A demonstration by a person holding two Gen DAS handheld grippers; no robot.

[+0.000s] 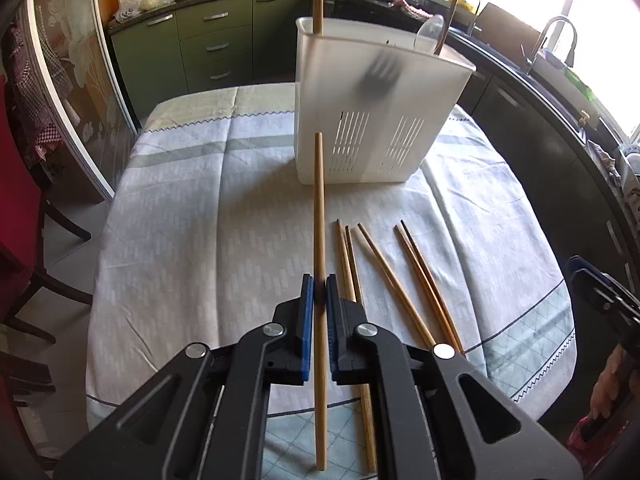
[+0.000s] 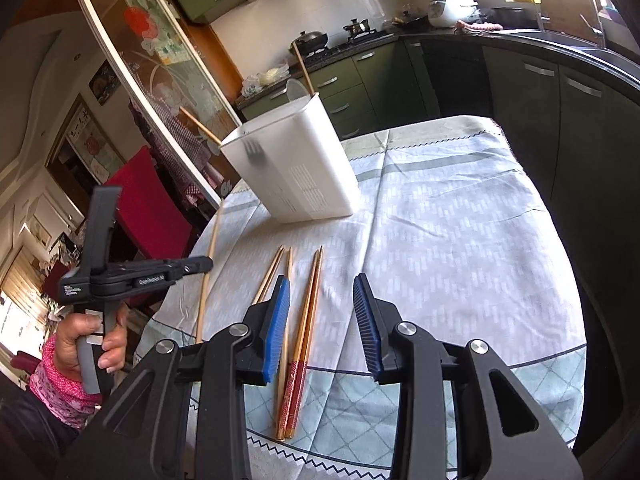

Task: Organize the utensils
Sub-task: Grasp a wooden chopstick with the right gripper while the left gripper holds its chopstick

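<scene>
My left gripper (image 1: 319, 286) is shut on a long wooden stick (image 1: 319, 216), held above the table and pointing at the white utensil holder (image 1: 372, 120). The holder holds a wooden stick, a clear spoon and a dark fork seen through its wall. Several chopsticks (image 1: 384, 276) lie on the cloth to the right of the held stick. My right gripper (image 2: 322, 292) is open and empty above the chopsticks (image 2: 304, 320), near the table's front edge. The left gripper (image 2: 200, 266), its stick (image 2: 210, 264) and the holder (image 2: 288, 168) also show in the right wrist view.
The table carries a pale patterned cloth (image 1: 180, 220). A red chair (image 2: 148, 208) stands at its left side. Dark kitchen counters (image 1: 540, 120) with a sink run along the right; green cabinets (image 1: 216, 44) and a stove stand behind.
</scene>
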